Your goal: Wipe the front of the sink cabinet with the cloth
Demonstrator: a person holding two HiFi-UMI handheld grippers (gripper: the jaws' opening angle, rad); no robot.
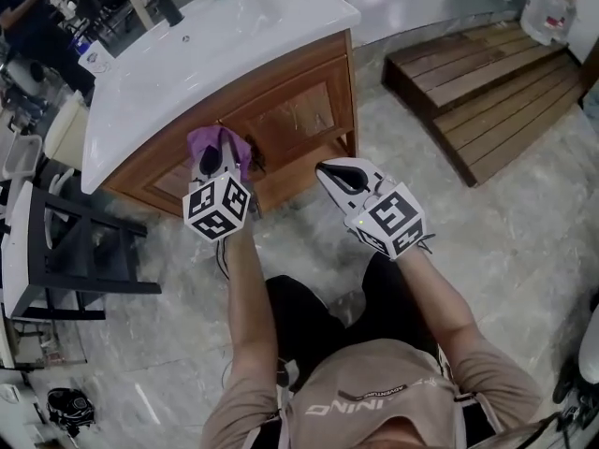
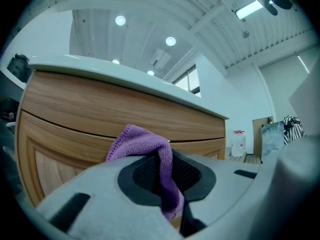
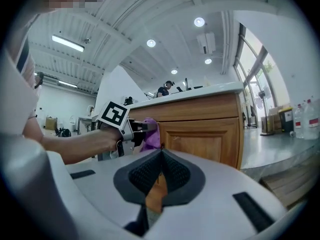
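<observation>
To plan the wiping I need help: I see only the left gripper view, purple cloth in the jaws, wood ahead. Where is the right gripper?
Observer: The right gripper is to the right of the left gripper, seemingly clear of the cabinet.
Operator: Does it hold something?
Observer: No; its jaws are together with nothing between them.
Operator: Where on the front is the cloth?
Observer: Just left of the recessed door panel.

An industrial hall: freestanding sink cabinet (image 1: pixel 290 110), wooden platform steps (image 1: pixel 487 92), ribbed ceiling (image 3: pixel 150 14).
</observation>
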